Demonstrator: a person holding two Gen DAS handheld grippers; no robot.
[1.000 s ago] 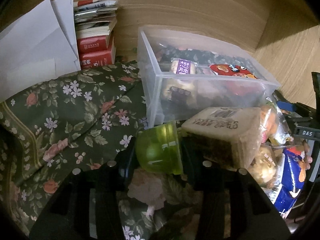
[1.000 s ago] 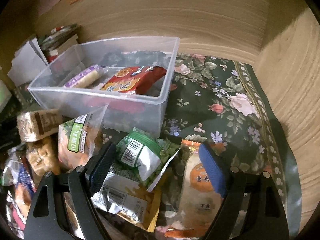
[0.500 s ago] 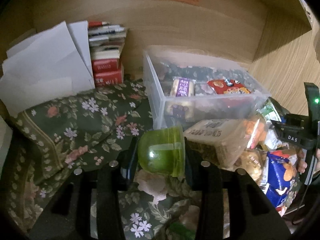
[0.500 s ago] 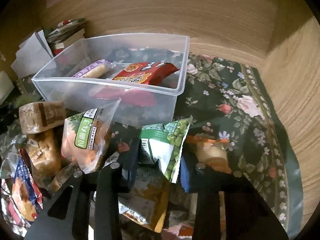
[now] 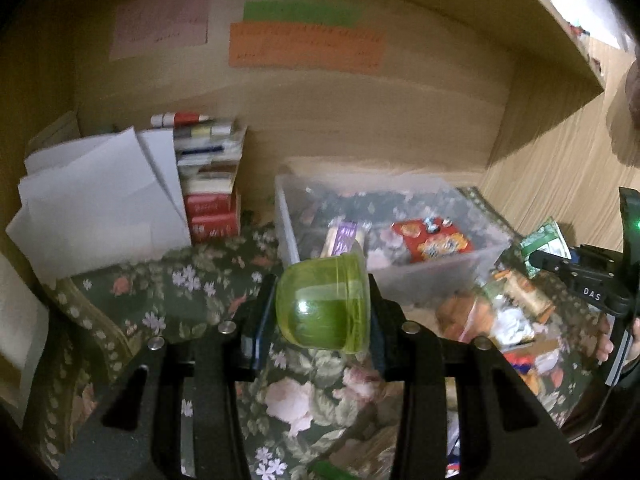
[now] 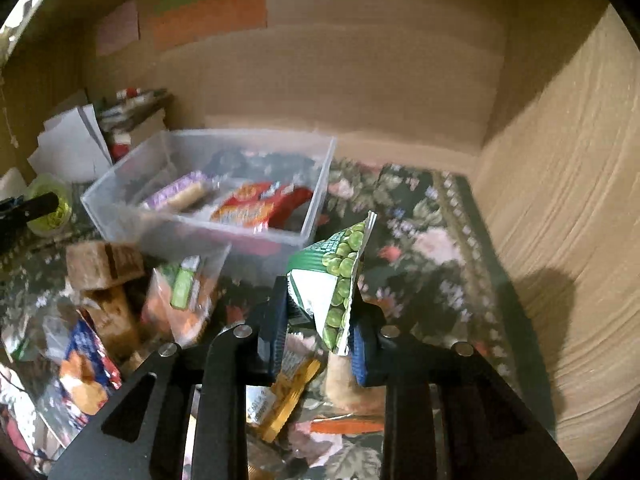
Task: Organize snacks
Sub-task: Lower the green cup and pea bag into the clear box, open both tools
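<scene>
Flowery cloth (image 5: 132,292) covers the shelf. Mid-frame, the left gripper (image 5: 322,312) squeezes a green jelly cup (image 5: 324,304) and the right gripper (image 6: 318,312) pinches a pea bag (image 6: 336,276), both lifted, probably to go in the clear box (image 6: 316,200) above.

One clear bin (image 6: 316,200); two packets inside; one green cup (image 5: 324,304); two grippers.

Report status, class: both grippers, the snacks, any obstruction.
Left gripper shut on green cup. Right gripper shut on pea packet. Bin ahead, open-topped. Nothing blocking.
</scene>
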